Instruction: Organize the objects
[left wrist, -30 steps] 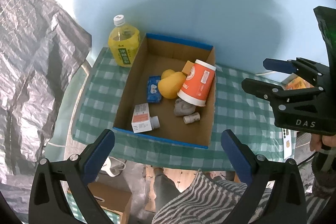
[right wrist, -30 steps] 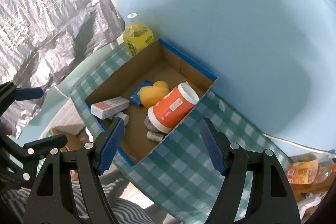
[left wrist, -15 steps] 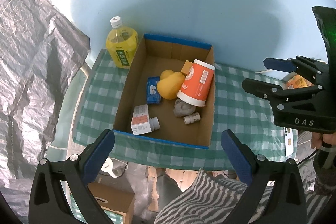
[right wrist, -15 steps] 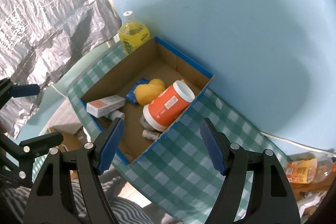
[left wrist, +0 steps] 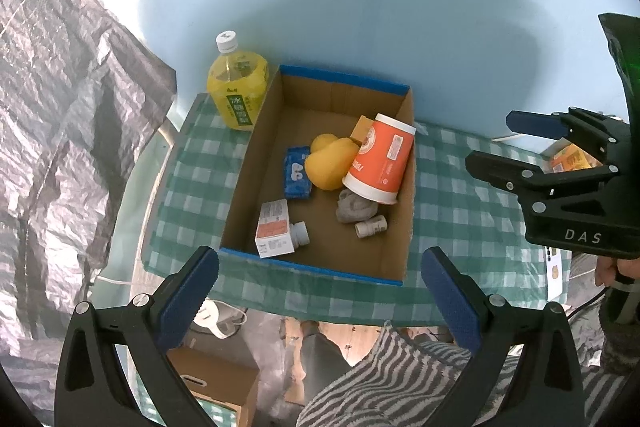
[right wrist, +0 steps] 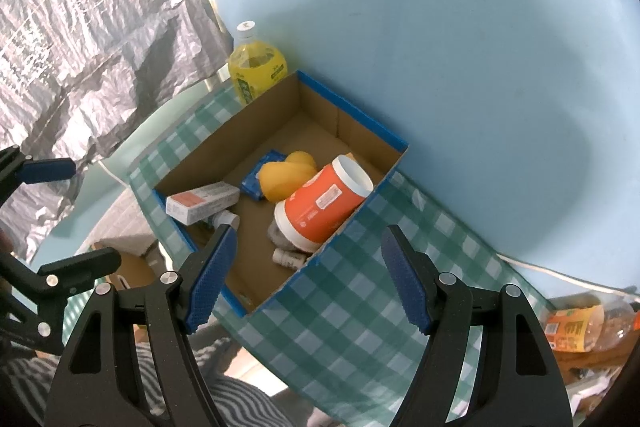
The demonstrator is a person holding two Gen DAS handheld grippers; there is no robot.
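A blue-rimmed cardboard box [left wrist: 406,227] [right wrist: 348,223] sits on a green checked table. Inside lie an orange cup [left wrist: 380,159] [right wrist: 324,203] tipped on its side, a yellow duck [left wrist: 330,163] [right wrist: 286,175], a blue packet [left wrist: 297,173] [right wrist: 256,177], a white-and-orange carton [left wrist: 274,229] [right wrist: 204,201], a grey lump [left wrist: 354,209] and a small white bottle [left wrist: 370,227] [right wrist: 290,259]. My left gripper [left wrist: 318,301] hovers open before the box's near edge. High above the box's right side, my right gripper [right wrist: 308,279] [left wrist: 494,143] is open and empty.
A yellow drink bottle [left wrist: 238,93] [right wrist: 258,69] stands at the box's far left corner. An orange-labelled bottle [right wrist: 580,323] [left wrist: 572,157] lies at the table's right end. Silver sheeting [left wrist: 60,131] hangs on the left, a blue wall behind. A striped sleeve [left wrist: 392,383] and a cardboard carton [left wrist: 216,383] are below.
Both grippers have drawn back and up slightly, so the box looks a little smaller and lower in view. The jaws stay open and nothing in the box has moved.
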